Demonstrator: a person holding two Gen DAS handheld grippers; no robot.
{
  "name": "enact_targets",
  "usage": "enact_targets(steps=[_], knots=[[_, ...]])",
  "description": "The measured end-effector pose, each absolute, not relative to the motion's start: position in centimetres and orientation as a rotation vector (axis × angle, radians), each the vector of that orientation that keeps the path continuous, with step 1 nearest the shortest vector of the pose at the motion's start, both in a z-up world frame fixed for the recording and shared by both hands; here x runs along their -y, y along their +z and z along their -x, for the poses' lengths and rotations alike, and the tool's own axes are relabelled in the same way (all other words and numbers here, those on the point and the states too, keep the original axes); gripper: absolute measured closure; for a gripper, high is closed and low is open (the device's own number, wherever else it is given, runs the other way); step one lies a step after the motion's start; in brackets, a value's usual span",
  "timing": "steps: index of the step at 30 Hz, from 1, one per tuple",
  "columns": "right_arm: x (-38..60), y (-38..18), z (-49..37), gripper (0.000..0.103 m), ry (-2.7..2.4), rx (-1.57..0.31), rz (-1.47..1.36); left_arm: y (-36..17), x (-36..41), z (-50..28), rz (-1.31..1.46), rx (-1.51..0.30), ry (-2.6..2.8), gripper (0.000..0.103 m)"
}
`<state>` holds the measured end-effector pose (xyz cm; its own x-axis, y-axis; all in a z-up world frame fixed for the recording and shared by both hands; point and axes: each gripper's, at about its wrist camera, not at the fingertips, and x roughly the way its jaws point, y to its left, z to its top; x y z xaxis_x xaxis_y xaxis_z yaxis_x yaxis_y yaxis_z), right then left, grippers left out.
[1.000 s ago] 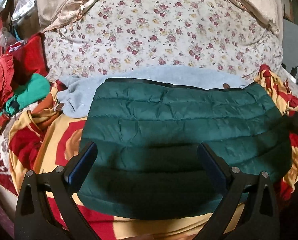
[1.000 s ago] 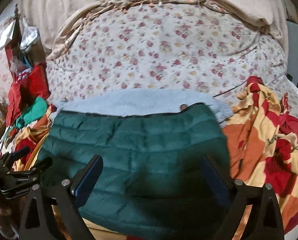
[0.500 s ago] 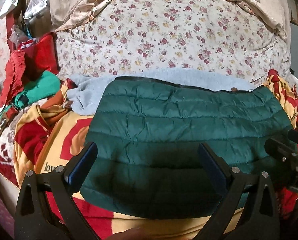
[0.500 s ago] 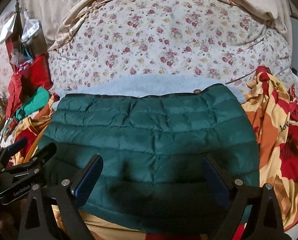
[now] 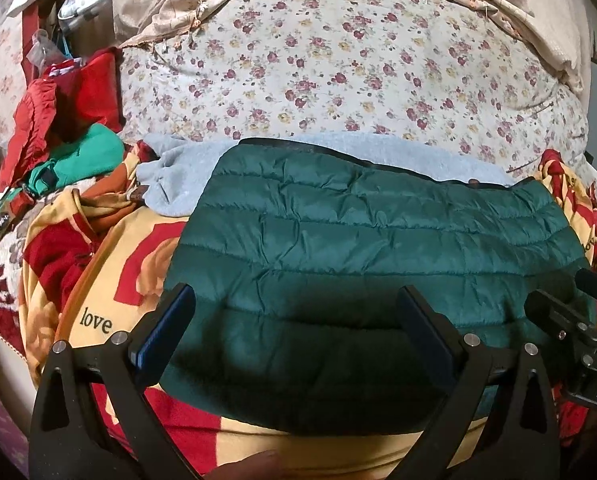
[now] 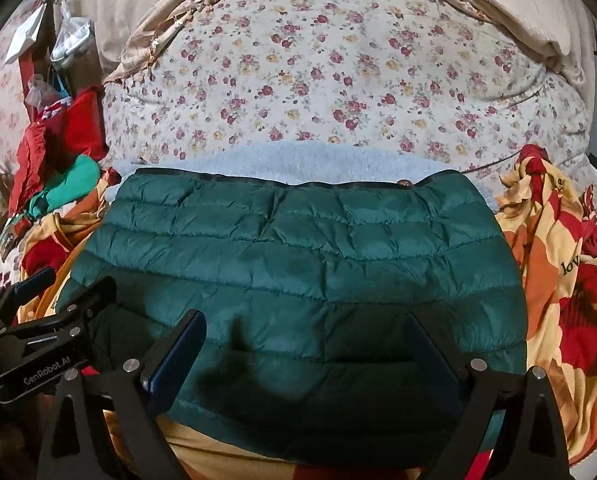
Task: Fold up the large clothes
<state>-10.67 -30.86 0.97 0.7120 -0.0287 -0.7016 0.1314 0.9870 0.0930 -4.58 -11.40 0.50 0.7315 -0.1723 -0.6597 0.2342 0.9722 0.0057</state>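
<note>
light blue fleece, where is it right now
In both wrist views the light blue fleece lies under the far edge of the green puffer jacket, just before the floral quilt.

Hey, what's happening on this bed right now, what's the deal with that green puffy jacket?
A person is folding laundry with a two-finger tool in each hand. The dark green quilted jacket lies folded into a flat rectangle on the patterned blanket, partly over a light blue garment. The left tool and right tool both hover open over its near edge, gripping nothing. More clothes sit piled to the left.
</note>
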Motion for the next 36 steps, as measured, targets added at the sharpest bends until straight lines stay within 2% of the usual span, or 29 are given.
enact_targets(steps=[36], knots=[[31.0, 0.0, 10.1, 0.006, -0.088, -0.798, -0.121, -0.5, 12.0, 4.6, -0.067, -0.732, -0.236, 0.002]])
